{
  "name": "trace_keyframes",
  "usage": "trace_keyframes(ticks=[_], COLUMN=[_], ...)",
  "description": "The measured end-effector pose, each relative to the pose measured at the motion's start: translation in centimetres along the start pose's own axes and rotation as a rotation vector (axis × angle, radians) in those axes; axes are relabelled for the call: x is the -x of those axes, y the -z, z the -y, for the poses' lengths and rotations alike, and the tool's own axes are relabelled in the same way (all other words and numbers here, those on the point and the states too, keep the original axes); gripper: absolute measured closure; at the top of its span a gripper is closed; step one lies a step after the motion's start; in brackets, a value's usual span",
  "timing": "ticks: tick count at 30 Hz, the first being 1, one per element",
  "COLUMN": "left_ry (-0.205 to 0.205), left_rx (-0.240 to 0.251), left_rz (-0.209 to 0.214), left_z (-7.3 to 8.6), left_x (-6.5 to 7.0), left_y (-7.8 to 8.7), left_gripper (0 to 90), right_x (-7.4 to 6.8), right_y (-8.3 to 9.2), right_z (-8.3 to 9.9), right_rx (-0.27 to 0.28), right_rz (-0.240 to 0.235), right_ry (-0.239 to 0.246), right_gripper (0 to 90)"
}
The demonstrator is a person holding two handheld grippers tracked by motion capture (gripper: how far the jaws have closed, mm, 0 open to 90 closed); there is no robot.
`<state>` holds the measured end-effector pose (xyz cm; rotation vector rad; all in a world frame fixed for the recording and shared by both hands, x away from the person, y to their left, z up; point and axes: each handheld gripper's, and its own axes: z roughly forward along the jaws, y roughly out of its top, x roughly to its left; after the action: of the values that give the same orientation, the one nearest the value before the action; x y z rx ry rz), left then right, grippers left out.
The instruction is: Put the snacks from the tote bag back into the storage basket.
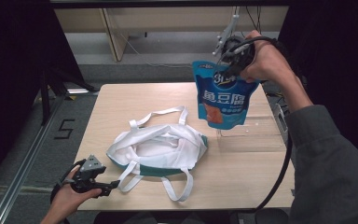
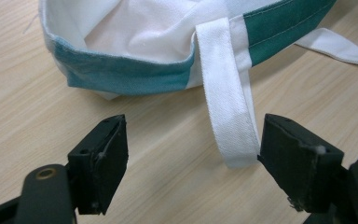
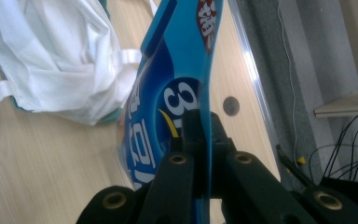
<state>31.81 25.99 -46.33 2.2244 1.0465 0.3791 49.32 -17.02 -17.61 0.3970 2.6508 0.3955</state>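
Note:
A blue snack pouch (image 1: 222, 95) with white lettering hangs in the air over the table's far right. My right gripper (image 1: 231, 62) is shut on the pouch's top edge, and its jaws pinch the blue pouch (image 3: 177, 93) from both sides in the right gripper view. A white cloth bag (image 1: 161, 147) with a green band lies open in the middle of the table. My left gripper (image 1: 113, 185) rests at the near left edge, open. Its jaws straddle the end of a white bag strap (image 2: 228, 116) without pressing on it; the green band (image 2: 130, 77) lies just beyond.
A clear plastic tray (image 1: 251, 130) sits on the light wooden table (image 1: 121, 102) at the right, under the pouch. Cables trail off the table's right side. A shelf unit stands behind the table.

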Motion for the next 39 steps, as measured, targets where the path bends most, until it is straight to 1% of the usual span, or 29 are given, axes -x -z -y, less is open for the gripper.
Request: trace_keyframes(ticks=[1, 2, 3, 4, 5, 6, 8, 9, 10, 11, 13, 15, 16, 17, 18, 21, 22, 23, 25, 28, 30, 31, 32, 33, 34, 35, 36, 37, 39], left_ry=[-0.002, 0.007, 0.009, 0.017, 0.009, 0.012, 0.014, 0.015, 0.032, 0.032, 0.022, 0.028, 0.024, 0.016, 0.013, 0.009, 0.009, 0.007, 0.017, 0.011, 0.013, 0.019, 0.026, 0.011, 0.011, 0.009, 0.021, 0.025, 0.025], left_rx=[-0.004, 0.001, -0.004, 0.003, 0.003, -0.004, -0.003, 0.000, 0.002, 0.002, -0.008, -0.013, -0.014, -0.015, -0.015, -0.026, -0.026, -0.046, -0.044, -0.029, -0.041, -0.021, -0.019, -0.020, -0.020, -0.029, -0.045, -0.019, -0.019], left_rz=[0.001, 0.001, 0.007, 0.001, -0.004, 0.002, -0.003, -0.008, -0.007, -0.005, 0.003, 0.001, -0.005, -0.007, -0.004, 0.001, 0.001, 0.016, 0.016, 0.002, 0.011, 0.003, 0.007, 0.002, 0.003, 0.008, 0.022, 0.005, 0.005], left_z=[0.0, 0.0, 0.0, 0.0, 0.0, 0.1, 0.1, 0.1, 0.1, 0.1, 0.1, 0.1, 0.1, 0.1, 0.1, 0.1, 0.1, 0.0, 0.0, 0.1, 0.0, 0.1, 0.1, 0.1, 0.1, 0.0, 0.0, 0.1, 0.1], left_x=[0.0, 0.0, 0.0, 0.0, -0.1, -0.3, -0.3, -0.4, -0.3, -0.3, -0.4, -0.3, -0.3, -0.4, -0.4, -0.4, -0.4, -0.4, -0.3, -0.3, -0.4, -0.2, -0.2, -0.2, -0.2, -0.3, -0.3, -0.2, -0.2], left_y=[0.0, 0.0, 0.0, -0.1, -0.1, 0.0, 0.0, -0.1, -0.2, -0.2, -0.1, -0.3, -0.3, -0.3, -0.3, -0.3, -0.3, -0.2, -0.3, -0.4, -0.3, -0.5, -0.6, -0.5, -0.5, -0.5, -0.4, -0.6, -0.6], left_gripper=[22.9, 22.9, 22.9, 22.9, 22.9, 22.9, 22.9, 22.9, 22.9, 22.9, 22.9, 22.9, 22.9, 22.9, 22.9, 22.9, 22.9, 22.9, 22.9, 22.9, 22.9, 22.9, 22.9, 22.8, 22.8, 22.8, 22.8, 22.8, 22.8], right_x=[0.3, 0.5, 0.7, 1.1, 1.3, 1.5, 1.9, 1.9, 2.2, 2.2, 2.7, 2.8, 2.9, 3.0, 3.1, 3.2, 3.2, 3.3, 3.4, 3.4, 3.3, 3.3, 3.3, 3.2, 3.2, 3.1, 3.0, 2.9, 2.9], right_y=[0.1, 0.1, 0.2, 0.3, 0.4, 0.5, 0.5, 0.5, 0.6, 0.6, 0.5, 0.5, 0.4, 0.3, 0.1, -0.4, -0.5, -0.8, -1.1, -1.5, -1.7, -1.9, -2.1, -2.3, -2.5, -2.7, -3.1, -3.3, -3.5], right_z=[0.5, 0.9, 1.3, 2.2, 2.6, 3.0, 3.7, 3.7, 4.4, 4.4, 5.3, 5.6, 5.9, 6.1, 6.5, 7.0, 7.1, 7.3, 7.5, 7.9, 7.9, 8.0, 8.1, 8.1, 8.2, 8.3, 8.3, 8.3, 8.4], right_rx=[-0.008, -0.014, -0.013, -0.017, -0.021, -0.027, -0.032, -0.032, -0.041, -0.041, -0.050, -0.049, -0.054, -0.050, -0.051, -0.056, -0.057, -0.052, -0.049, -0.043, -0.034, -0.033, -0.030, -0.031, -0.034, -0.029, -0.029, -0.036, -0.033], right_rz=[0.007, 0.013, 0.005, 0.019, 0.013, 0.021, 0.027, 0.027, 0.023, 0.023, 0.027, 0.032, 0.033, 0.031, 0.038, 0.032, 0.032, 0.037, 0.025, 0.024, 0.016, 0.018, 0.018, 0.017, 0.025, 0.010, 0.001, 0.000, -0.001], right_ry=[0.000, -0.010, -0.019, -0.014, -0.029, -0.043, -0.036, -0.036, -0.055, -0.055, -0.062, -0.064, -0.076, -0.064, -0.076, -0.078, -0.087, -0.087, -0.085, -0.095, -0.094, -0.095, -0.095, -0.097, -0.092, -0.098, -0.082, -0.096, -0.088], right_gripper=[90.0, 90.0, 90.0, 90.0, 90.0, 90.0, 90.0, 90.0, 90.0, 90.0, 90.0, 90.0, 90.0, 90.0, 90.0, 90.0, 90.0, 90.0, 90.0, 90.0, 90.0, 90.0, 90.0, 90.0, 90.0, 90.0, 90.0, 90.0, 90.0])
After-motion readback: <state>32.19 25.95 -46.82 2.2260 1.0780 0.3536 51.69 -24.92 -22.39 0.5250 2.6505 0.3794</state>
